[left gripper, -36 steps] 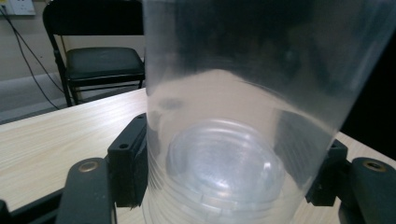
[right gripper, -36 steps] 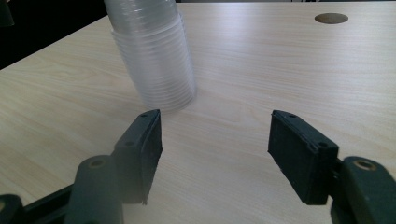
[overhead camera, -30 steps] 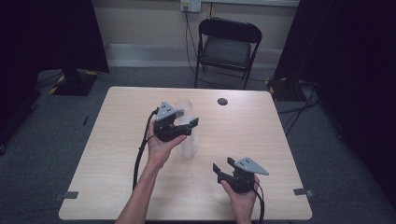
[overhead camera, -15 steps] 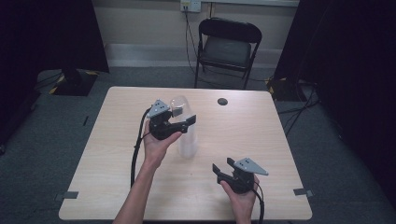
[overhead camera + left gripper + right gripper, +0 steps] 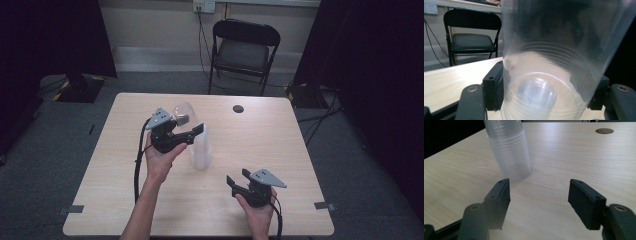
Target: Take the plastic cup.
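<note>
— What has been changed since a second ago?

— Only the left gripper (image 5: 192, 131) has been shifted, slightly up and to the left; a clear plastic cup (image 5: 554, 62) is pinched between its jaws and held tilted above the stack of cups (image 5: 201, 150).

— And the stack?

— It is stood upright near the middle of the table (image 5: 280, 145).

— The right gripper (image 5: 239, 178)?

— It is kept low near the front edge, jaws spread, nothing between them.
</note>
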`<state>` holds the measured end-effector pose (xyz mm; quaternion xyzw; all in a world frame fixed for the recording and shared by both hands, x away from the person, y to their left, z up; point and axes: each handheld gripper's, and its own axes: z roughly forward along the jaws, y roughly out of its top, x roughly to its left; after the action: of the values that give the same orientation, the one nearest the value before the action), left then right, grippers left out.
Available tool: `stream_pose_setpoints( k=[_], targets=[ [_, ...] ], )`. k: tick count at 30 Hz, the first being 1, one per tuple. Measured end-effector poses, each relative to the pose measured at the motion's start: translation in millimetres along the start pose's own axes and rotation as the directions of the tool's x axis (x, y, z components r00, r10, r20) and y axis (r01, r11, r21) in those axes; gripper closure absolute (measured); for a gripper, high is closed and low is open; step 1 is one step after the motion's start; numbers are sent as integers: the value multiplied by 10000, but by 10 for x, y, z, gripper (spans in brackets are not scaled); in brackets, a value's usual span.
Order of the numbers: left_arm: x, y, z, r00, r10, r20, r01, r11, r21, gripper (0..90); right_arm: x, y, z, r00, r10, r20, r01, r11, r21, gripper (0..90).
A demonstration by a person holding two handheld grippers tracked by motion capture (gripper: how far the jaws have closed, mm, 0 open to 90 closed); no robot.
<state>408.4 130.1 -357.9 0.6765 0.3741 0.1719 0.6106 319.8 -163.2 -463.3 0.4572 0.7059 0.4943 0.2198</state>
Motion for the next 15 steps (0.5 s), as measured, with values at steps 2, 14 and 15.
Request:
stream_pose_setpoints(
  k=[2,14,15],
  targets=[
    [23,-46,-37,9999,-144,-56,144,9999,-32,324,6,2,1,10000,-16,-20,16,10000,11,339],
    [103,-180,-301,9987,-518,7,518,9986,-57,330,45,16,20,9998,-134,-109,135,9999,47,339],
    [100,-209,-320,9978,-650,142,651,9978,-80,332,50,17,20,9998,-137,-119,137,9999,42,339]
  ],
)
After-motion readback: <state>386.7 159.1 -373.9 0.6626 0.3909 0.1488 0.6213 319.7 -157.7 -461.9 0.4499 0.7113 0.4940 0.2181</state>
